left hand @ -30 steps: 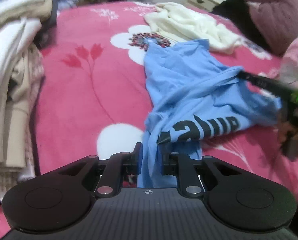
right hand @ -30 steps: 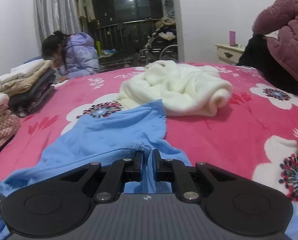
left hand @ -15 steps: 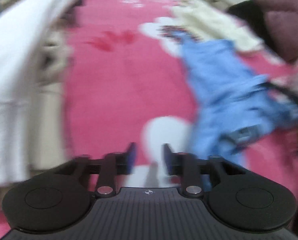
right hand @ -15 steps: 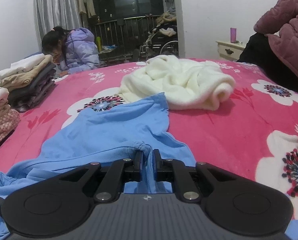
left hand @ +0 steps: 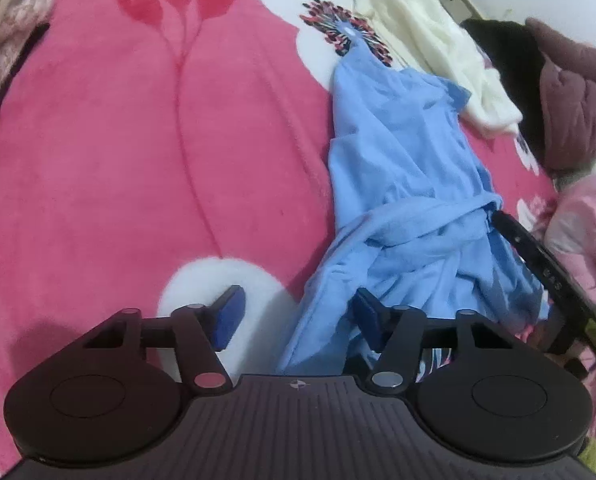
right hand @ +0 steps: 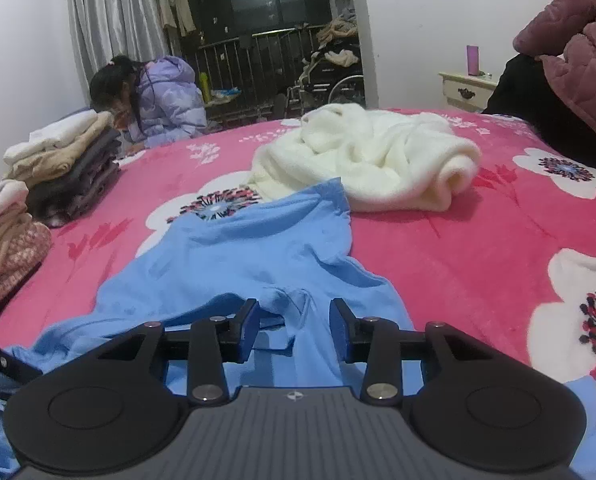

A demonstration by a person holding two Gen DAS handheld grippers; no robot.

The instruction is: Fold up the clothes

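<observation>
Blue shirt [right hand: 233,264] lay crumpled on the pink bed [left hand: 117,152], both grippers spread.

The shirt ran in a rumpled strip from a white flower print toward the cameras, twisted and bunched near the right gripper [right hand: 293,330], whose jaws had just been opening with a pinched ridge of cloth loose between them. The left gripper [left hand: 295,316] had also just been opening; its right finger [left hand: 368,316] lay at the shirt's edge, bare bedspread between the pads. No writing could be read (any print was folded under). A cream blanket [right hand: 378,160] touched the shirt's far end. Folded piles [right hand: 57,168] sat at the left edge, leaving open bedspread left of the shirt.
</observation>
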